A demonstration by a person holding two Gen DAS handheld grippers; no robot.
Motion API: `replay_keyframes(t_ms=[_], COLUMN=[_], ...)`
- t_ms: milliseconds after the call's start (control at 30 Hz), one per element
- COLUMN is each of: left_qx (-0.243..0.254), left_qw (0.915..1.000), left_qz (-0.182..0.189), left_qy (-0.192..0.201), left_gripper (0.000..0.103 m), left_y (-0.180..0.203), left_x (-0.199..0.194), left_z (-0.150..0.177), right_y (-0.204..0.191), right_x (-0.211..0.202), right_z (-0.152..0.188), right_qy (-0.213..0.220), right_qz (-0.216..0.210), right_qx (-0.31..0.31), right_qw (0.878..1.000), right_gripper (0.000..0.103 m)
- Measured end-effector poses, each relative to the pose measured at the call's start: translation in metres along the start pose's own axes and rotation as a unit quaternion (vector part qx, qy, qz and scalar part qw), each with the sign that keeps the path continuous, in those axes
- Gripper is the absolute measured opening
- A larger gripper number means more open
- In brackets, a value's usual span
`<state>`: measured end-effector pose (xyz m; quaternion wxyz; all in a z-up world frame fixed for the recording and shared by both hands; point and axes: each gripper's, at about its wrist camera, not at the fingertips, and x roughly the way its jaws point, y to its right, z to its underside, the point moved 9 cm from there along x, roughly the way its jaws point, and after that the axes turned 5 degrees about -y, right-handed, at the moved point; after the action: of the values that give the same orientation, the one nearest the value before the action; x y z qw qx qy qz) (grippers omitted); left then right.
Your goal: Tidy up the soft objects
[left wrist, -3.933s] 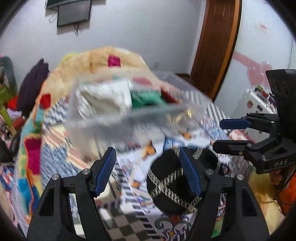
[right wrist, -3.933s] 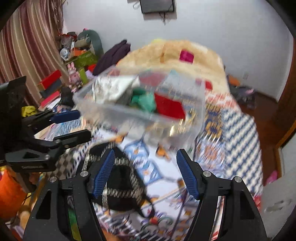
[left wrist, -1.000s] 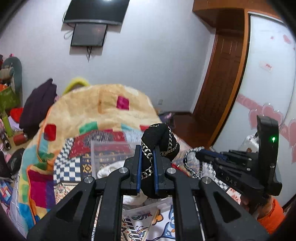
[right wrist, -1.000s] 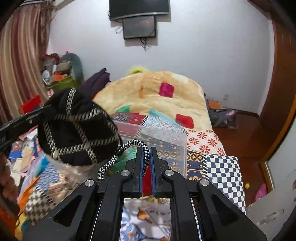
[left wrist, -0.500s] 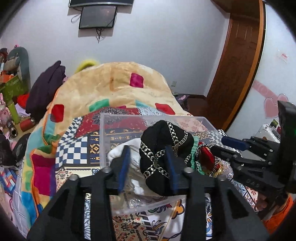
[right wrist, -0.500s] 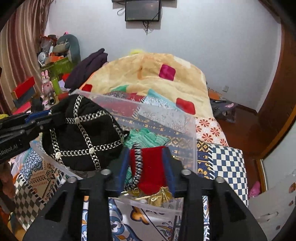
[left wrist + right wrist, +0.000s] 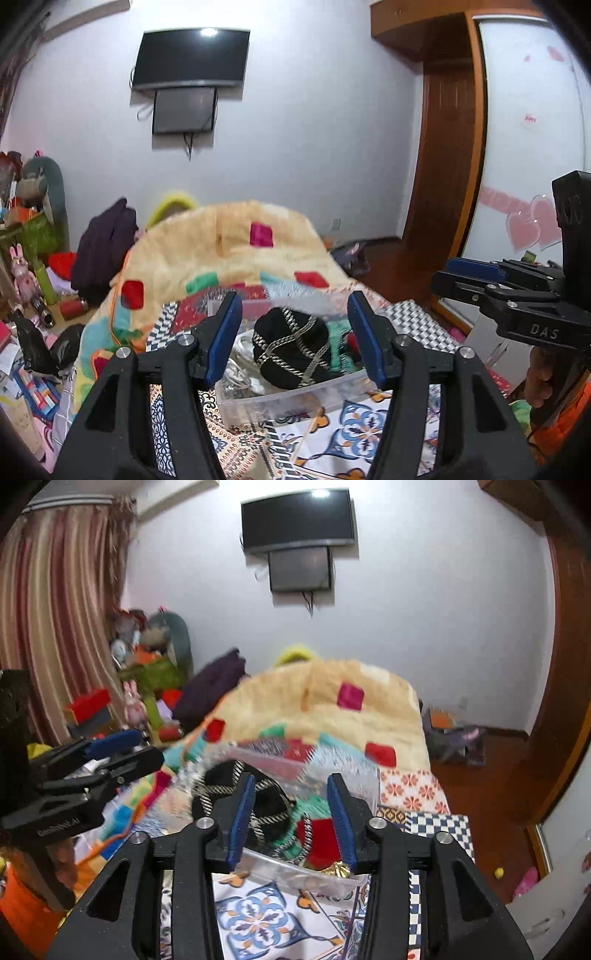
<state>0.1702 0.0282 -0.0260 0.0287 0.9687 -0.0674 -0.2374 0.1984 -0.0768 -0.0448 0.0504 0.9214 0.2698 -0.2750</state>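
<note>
A black pouch with a silver chain pattern lies in a clear plastic box on the bed, beside white, green and red soft items. It also shows in the right wrist view, with its cord and a red item in the box. My left gripper is open and empty, held above and in front of the box. My right gripper is open and empty over the box's near edge.
The bed carries a patterned sheet and a beige blanket with coloured squares. Clutter and toys fill the left side. A wooden door stands at the right. A TV hangs on the wall.
Both grippers have opened wide and drawn back from the box. The black pouch, held a second ago, now lies in the box with its cord.
</note>
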Motion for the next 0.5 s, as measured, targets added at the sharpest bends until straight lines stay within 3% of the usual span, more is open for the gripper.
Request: replay_keyframes(t_ms=[167, 233, 333, 500], left_qx=[-0.001, -0.003, -0.001, 0.003], left_qw=[0.9996, 0.9994, 0.9991, 0.9982], left_qz=[0.005, 0.008, 0.004, -0.012], left_qy=[0.026, 0.033, 0.042, 0.058], left_gripper=[0.068, 0.076, 0.083, 0.094], left_y=[0.014, 0.018, 0.024, 0.029], left_x=[-0.034, -0.044, -0.056, -0.069], left_z=[-0.003, -0.002, 0.000, 0.003], right_y=[-0.011, -0.015, -0.020, -0.020], right_x=[-0.033, -0.040, -0.046, -0.051], right_z=[-0.002, 0.000, 0.003, 0.007], right_qy=[0.032, 0.039, 0.047, 0.065], right_qz=[-0.007, -0.010, -0.015, -0.008], right_qx=[-0.006, -0.005, -0.002, 0.001], right_qw=[0.999, 0.999, 0.999, 0.998], right_gripper=[0.056, 0.061, 0.080, 0.084])
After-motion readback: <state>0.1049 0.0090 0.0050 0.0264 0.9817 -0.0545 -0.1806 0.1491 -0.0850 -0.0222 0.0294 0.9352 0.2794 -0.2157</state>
